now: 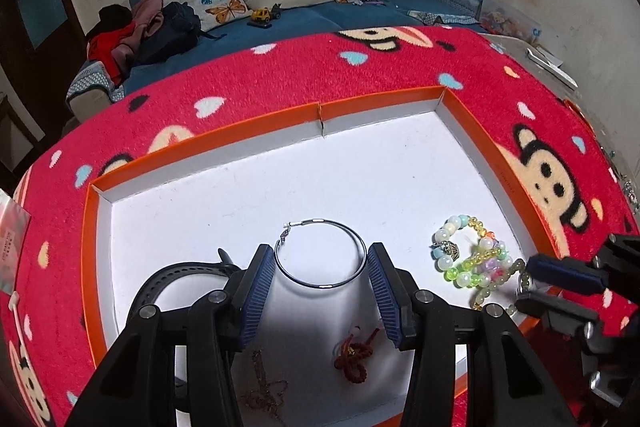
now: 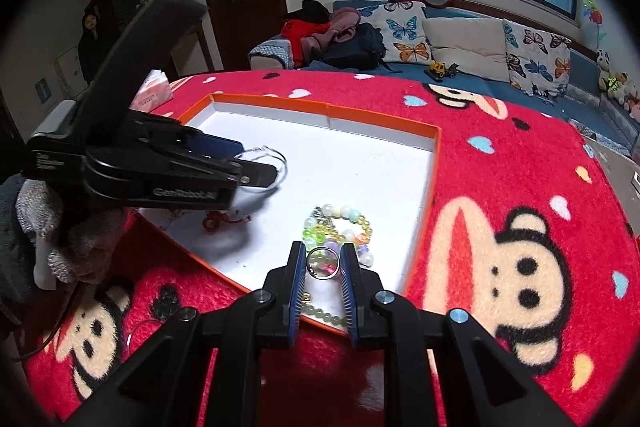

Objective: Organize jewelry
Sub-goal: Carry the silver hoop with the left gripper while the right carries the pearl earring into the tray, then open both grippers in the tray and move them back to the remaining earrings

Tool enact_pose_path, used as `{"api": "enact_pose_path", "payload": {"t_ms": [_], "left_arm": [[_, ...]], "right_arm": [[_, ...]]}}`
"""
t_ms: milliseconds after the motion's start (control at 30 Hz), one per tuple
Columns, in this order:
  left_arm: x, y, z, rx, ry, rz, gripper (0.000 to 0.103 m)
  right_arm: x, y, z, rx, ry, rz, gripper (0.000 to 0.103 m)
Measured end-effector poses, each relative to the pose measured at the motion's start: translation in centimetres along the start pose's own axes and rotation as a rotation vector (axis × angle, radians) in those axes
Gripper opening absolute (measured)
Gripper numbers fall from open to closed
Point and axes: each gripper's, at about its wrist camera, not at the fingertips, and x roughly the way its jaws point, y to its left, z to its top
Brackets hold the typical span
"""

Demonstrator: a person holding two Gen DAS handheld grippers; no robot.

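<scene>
The left gripper (image 1: 321, 269) hangs with jaws spread either side of the hoop earring (image 1: 321, 253) lying flat in the orange tray (image 1: 208, 143); the right gripper (image 2: 322, 264) pinches a small ring (image 2: 322, 263) above the bead bracelets (image 2: 340, 227).

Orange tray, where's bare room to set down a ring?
The orange tray has bare white floor along its far wall and left corner, beyond the hoop earring. It is crowded near the bead bracelets and red cord knot.
</scene>
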Motion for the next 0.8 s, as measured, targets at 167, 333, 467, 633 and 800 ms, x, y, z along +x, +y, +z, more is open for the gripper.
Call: {"api": "enact_pose_path", "payload": {"t_ms": [167, 333, 467, 633, 800], "left_arm": [[0.2, 0.2, 0.0, -0.008, 0.008, -0.007, 0.052], [-0.4, 0.5, 0.0, -0.020, 0.006, -0.016, 0.054], [-1.3, 0.7, -0.3, -0.023, -0.008, -0.013, 0.054], [-2.6, 0.9, -0.9, -0.027, -0.015, -0.010, 0.054], [-4.2, 1.0, -1.8, -0.026, -0.018, -0.002, 0.054]], "right_arm": [[0.4, 1.1, 0.2, -0.015, 0.004, 0.027, 0.020], [1.0, 1.8, 0.2, -0.020, 0.021, 0.049, 0.020], [1.1, 2.2, 0.0, -0.022, 0.033, 0.055, 0.020], [1.2, 2.3, -0.1, -0.012, 0.044, 0.066, 0.020], [1.2, 2.3, -0.2, -0.003, 0.048, 0.070, 0.021]]}}
